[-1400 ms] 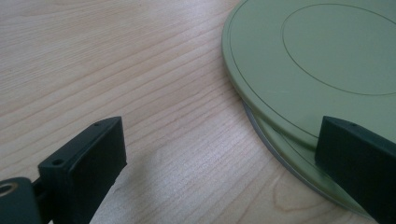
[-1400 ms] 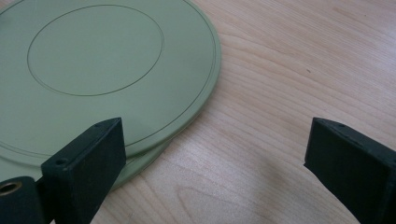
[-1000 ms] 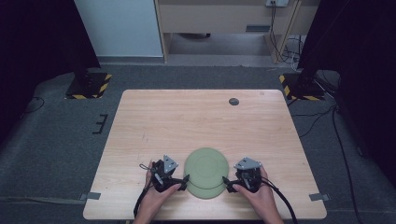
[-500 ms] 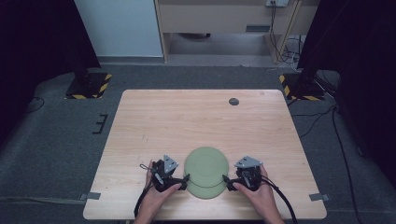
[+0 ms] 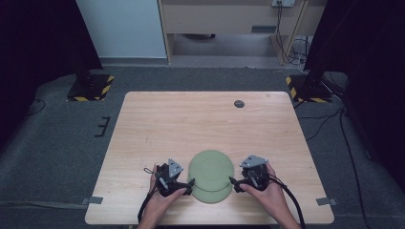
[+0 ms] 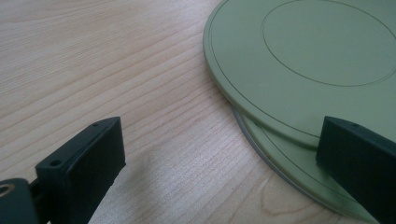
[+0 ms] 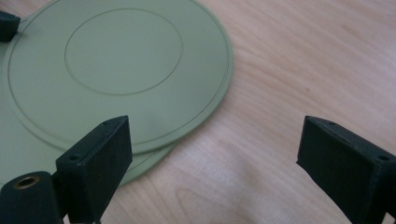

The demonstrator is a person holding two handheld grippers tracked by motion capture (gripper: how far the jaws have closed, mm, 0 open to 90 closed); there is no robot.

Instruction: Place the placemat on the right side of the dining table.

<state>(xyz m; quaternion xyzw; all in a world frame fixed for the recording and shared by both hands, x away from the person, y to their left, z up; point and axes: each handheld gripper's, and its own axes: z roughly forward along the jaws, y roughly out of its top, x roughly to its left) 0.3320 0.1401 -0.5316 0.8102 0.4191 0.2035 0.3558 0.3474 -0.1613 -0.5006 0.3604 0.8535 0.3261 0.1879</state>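
1. Two flat green discs lie stacked near the front edge of the worktop [image 5: 143, 143], the upper disc [image 5: 211, 167] shifted a little toward the far side, so the lower disc [image 5: 212, 195] shows as a crescent on my side.
2. My left gripper [image 5: 190, 183] sits just beside the left edge of the stack, low over the wood.
3. In the left gripper view my jaws stand wide apart: one hangs over bare wood, the other over the rim where the upper disc [image 6: 303, 60] overlaps the lower disc [image 6: 289, 163]. I can't tell whether that jaw touches the discs; nothing is clamped.
4. My right gripper [image 5: 232, 182] sits at the right edge of the stack, facing the left one across it.
5. In the right gripper view my jaws have just been closing slightly yet remain wide. One is over the rim of the upper disc [image 7: 116, 60], the other over bare wood. No pad presses on a disc.
6. A small dark round thing [image 5: 239, 103] lies near the far edge, well apart from the discs.
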